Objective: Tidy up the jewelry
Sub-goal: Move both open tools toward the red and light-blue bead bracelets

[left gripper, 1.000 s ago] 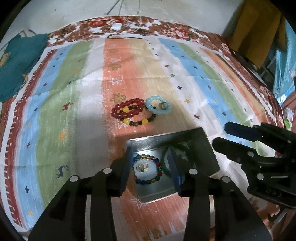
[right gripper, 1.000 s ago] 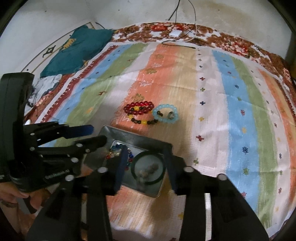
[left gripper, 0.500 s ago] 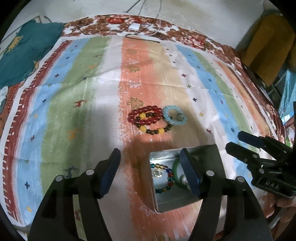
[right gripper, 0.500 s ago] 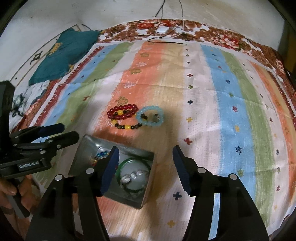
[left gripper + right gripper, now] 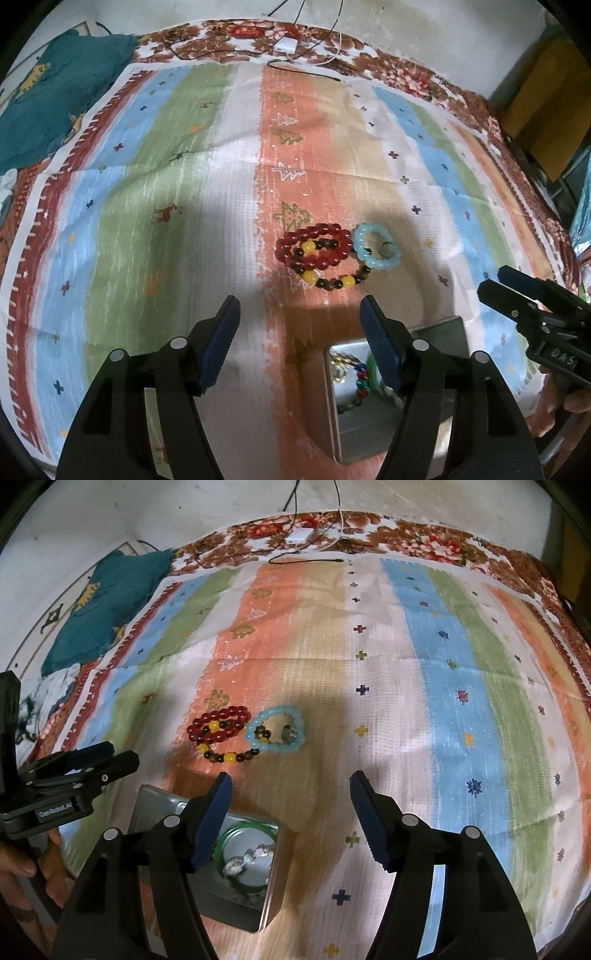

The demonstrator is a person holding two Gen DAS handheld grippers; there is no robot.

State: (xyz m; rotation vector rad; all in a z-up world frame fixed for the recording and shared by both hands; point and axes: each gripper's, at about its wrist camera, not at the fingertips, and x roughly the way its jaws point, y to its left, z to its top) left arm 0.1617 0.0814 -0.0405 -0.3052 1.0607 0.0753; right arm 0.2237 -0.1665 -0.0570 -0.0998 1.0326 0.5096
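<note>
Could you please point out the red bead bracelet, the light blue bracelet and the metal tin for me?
red bead bracelet [image 5: 325,233]: left wrist view, its far arc of beads.
light blue bracelet [image 5: 275,712]: right wrist view, its far arc.
metal tin [image 5: 271,904]: right wrist view, its right wall.

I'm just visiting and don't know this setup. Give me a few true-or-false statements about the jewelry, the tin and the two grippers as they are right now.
1. The red bead bracelet lies inside the metal tin. False: it lies on the striped cloth.
2. The light blue bracelet lies beside the red one. True.
3. A green bangle sits in the tin. True.
4. The left gripper is clamping a bracelet. False: it is open and empty.
5. The right gripper is open. True.
</note>
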